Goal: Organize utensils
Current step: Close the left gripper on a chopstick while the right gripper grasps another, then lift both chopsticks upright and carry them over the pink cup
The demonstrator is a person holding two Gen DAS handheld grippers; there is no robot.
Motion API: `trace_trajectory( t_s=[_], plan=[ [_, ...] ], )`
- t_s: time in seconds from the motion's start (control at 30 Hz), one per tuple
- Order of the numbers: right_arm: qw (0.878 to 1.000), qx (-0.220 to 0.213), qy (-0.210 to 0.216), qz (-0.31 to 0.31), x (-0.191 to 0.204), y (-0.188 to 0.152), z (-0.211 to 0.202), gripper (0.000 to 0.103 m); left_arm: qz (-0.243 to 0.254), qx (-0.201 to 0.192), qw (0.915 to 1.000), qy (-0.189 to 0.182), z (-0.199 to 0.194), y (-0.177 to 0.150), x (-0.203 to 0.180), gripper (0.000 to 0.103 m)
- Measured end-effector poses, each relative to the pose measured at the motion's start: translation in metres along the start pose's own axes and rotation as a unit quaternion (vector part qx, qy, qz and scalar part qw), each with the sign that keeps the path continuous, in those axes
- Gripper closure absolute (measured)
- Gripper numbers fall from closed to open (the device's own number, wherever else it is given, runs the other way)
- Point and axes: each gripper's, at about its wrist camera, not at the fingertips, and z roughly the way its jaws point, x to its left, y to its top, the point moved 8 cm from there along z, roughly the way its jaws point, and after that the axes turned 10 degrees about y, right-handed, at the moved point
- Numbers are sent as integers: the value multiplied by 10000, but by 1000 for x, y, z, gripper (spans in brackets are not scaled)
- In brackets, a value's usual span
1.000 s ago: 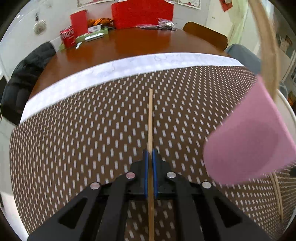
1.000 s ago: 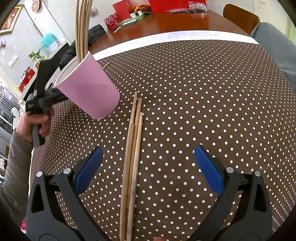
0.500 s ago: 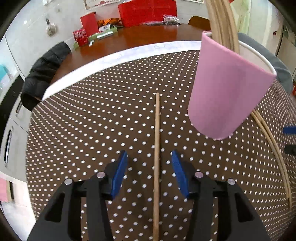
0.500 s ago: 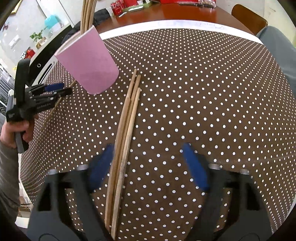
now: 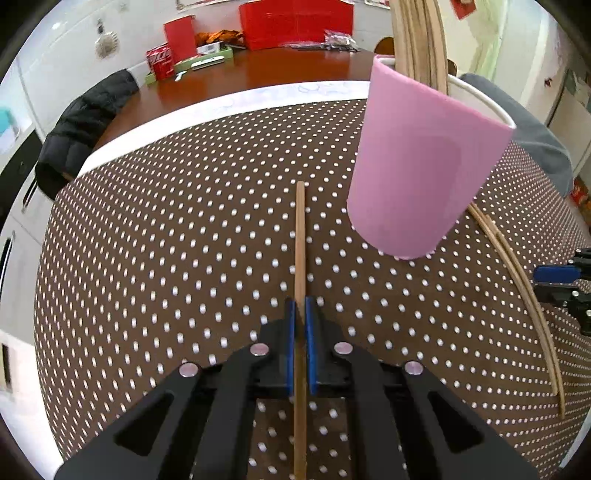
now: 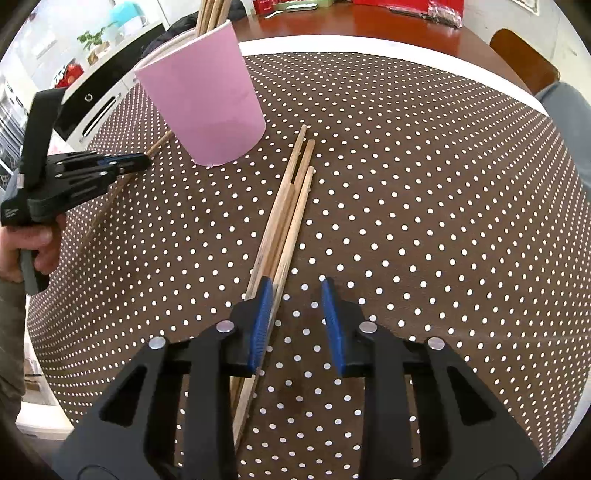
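Note:
A pink cup (image 5: 421, 170) stands on the dotted brown tablecloth with several wooden chopsticks (image 5: 417, 37) upright in it; it also shows in the right wrist view (image 6: 207, 107). My left gripper (image 5: 300, 314) is shut on a single wooden chopstick (image 5: 300, 236) that lies flat, left of the cup. My right gripper (image 6: 297, 291) is open low over the cloth. A bundle of chopsticks (image 6: 288, 218) lies under its left finger (image 6: 263, 314), not between the fingers. The left gripper also shows in the right wrist view (image 6: 142, 160).
The bundle also shows at the right in the left wrist view (image 5: 517, 269). A bare wooden tabletop (image 5: 280, 74) lies beyond the cloth with red boxes (image 5: 295, 22) and a green tray (image 5: 199, 64). A black jacket (image 5: 85, 118) hangs at the left.
My left gripper was shut on a chopstick a second ago, open half a second ago, and is shut on the lying chopstick now. My right gripper has narrowed and moved lower, closer to the bundle.

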Motion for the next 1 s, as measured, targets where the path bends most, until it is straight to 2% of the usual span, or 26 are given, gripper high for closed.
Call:
trace_trajectory(
  t_s=[0.13,0.23,0.33,0.4,0.43,0.47,0.6,0.63,0.7,0.77,1.0],
  plan=[
    [9977,269,-432,-445,16,0,5,76,-425,34,9990,-129,-15,-21,-2,97],
    [9961,507,-385,-613,35,-8,13,82,-590,80,9981,-180,-25,-38,-11,97],
    [9964,460,-434,-562,39,-1,16,85,-648,87,9978,-59,-29,-43,-14,96],
    [9964,433,-492,-535,41,8,19,86,-645,117,9978,-1,-28,-40,-14,86],
    [9961,449,-520,-555,43,13,21,87,-627,104,9980,39,-28,-36,-15,71],
    [9959,473,-529,-570,46,16,22,89,-589,67,9982,34,-21,-22,-11,64],
    [9975,503,-302,-404,48,32,28,94,-233,68,9996,139,-8,-9,-20,64],
    [9978,497,-260,-365,44,33,27,95,-162,50,9997,184,-7,-8,-22,64],
    [9983,465,-175,-289,40,36,26,96,-52,29,9999,144,-7,-5,-25,75],
    [9988,417,-83,-227,34,35,21,97,-30,11,9999,125,-10,-5,-28,97],
    [9998,53,193,-50,24,26,-2,97,-434,-84,9989,-159,-30,-30,-21,97]
  ],
)
